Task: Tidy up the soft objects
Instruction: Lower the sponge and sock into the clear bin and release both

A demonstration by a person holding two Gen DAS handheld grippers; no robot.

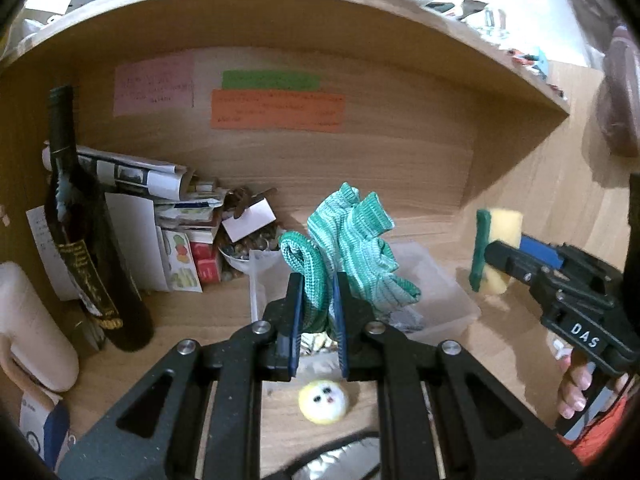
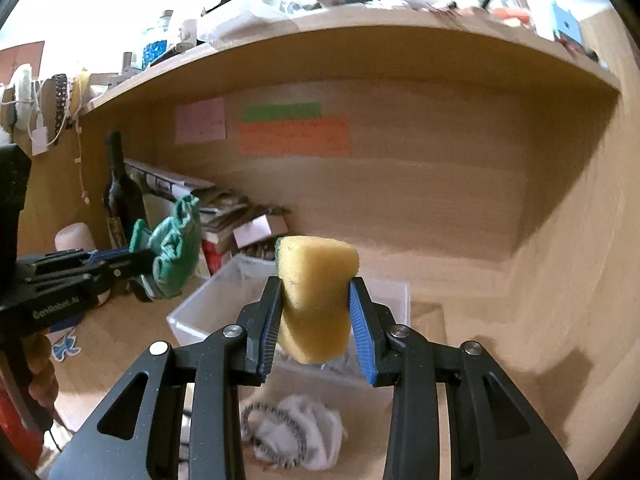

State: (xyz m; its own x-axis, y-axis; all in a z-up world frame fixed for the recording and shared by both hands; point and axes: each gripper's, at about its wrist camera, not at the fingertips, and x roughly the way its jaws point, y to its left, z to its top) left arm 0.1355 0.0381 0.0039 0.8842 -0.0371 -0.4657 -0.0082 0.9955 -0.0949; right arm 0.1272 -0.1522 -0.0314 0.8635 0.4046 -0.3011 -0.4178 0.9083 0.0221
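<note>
My left gripper (image 1: 316, 280) is shut on a green knitted cloth (image 1: 352, 244), held up above a clear plastic bin (image 1: 452, 304). The cloth also shows in the right wrist view (image 2: 172, 252). My right gripper (image 2: 314, 284) is shut on a yellow sponge (image 2: 316, 300) with a green scrub side, held above the same bin (image 2: 192, 316). The sponge also shows in the left wrist view (image 1: 500, 248). A small yellow plush ball with a face (image 1: 323, 401) lies on the desk below the left gripper. A white cloth with a beaded band (image 2: 296, 432) lies below the right gripper.
A dark wine bottle (image 1: 80, 240) stands at the left with papers and boxes (image 1: 160, 216) behind it. A bowl of small stones (image 1: 248, 248) sits by the back wall. A wooden shelf (image 1: 360, 4) overhangs the desk. A white roll (image 1: 32, 332) lies at far left.
</note>
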